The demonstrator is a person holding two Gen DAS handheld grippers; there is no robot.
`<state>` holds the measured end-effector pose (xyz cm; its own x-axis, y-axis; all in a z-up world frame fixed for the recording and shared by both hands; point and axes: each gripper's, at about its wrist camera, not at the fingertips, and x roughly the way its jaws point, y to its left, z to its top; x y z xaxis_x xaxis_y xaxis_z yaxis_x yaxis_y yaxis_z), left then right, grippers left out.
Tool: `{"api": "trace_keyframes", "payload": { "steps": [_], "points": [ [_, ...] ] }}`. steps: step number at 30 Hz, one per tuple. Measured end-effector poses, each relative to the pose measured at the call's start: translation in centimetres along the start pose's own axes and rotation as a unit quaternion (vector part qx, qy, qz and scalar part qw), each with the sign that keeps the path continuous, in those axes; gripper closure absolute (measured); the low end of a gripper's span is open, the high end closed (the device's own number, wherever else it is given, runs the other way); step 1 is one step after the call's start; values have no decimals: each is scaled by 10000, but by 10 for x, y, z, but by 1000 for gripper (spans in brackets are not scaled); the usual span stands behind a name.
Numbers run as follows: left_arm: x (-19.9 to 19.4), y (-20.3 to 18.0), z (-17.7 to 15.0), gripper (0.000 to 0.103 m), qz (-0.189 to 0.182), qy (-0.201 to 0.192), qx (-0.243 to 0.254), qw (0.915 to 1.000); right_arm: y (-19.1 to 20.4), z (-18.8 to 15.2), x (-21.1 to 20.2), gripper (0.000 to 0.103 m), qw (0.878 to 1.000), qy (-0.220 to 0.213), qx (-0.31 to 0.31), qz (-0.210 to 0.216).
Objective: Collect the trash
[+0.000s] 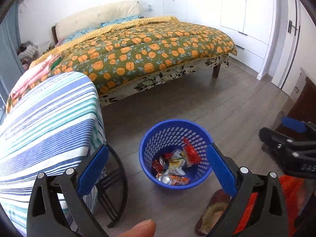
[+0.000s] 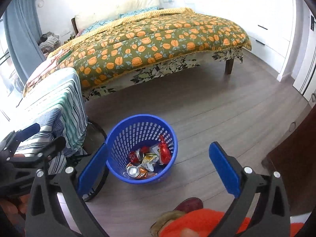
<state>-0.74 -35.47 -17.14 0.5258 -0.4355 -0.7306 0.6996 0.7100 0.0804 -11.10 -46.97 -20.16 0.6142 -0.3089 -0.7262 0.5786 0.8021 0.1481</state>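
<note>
A blue plastic waste basket [image 1: 150, 138] stands on the wooden floor and also shows in the right wrist view [image 2: 118, 130]. It holds crumpled wrappers [image 1: 175, 164], a red packet [image 1: 190, 152] and crushed cans [image 2: 132, 170]. My left gripper [image 1: 158, 167] is open and empty, held above the basket. My right gripper [image 2: 158, 166] is open and empty too, above and just right of the basket. The right gripper also shows at the right edge of the left wrist view [image 1: 290, 138]. The left gripper shows at the left edge of the right wrist view [image 2: 29, 144].
A small table under a striped cloth [image 1: 49, 122] stands left of the basket on a black ring base [image 1: 118, 177]. A bed with an orange-flowered quilt [image 1: 148, 49] lies behind. White wardrobes [image 1: 246, 19] line the far wall. A slipper [image 1: 213, 213] and orange clothing [image 2: 197, 223] are below.
</note>
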Motion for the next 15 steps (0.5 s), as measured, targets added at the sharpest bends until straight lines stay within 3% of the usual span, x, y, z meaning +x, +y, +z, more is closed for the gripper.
{"api": "trace_keyframes", "payload": {
  "steps": [6, 15],
  "points": [
    [2, -2, -5, 5, 88, 150, 7, 9998, 6, -6, 0, 5, 9997, 174, -97, 112],
    [13, -1, -10, 5, -67, 509, -25, 9987, 16, -16, 11, 5, 9981, 479, -359, 117]
  ]
}}
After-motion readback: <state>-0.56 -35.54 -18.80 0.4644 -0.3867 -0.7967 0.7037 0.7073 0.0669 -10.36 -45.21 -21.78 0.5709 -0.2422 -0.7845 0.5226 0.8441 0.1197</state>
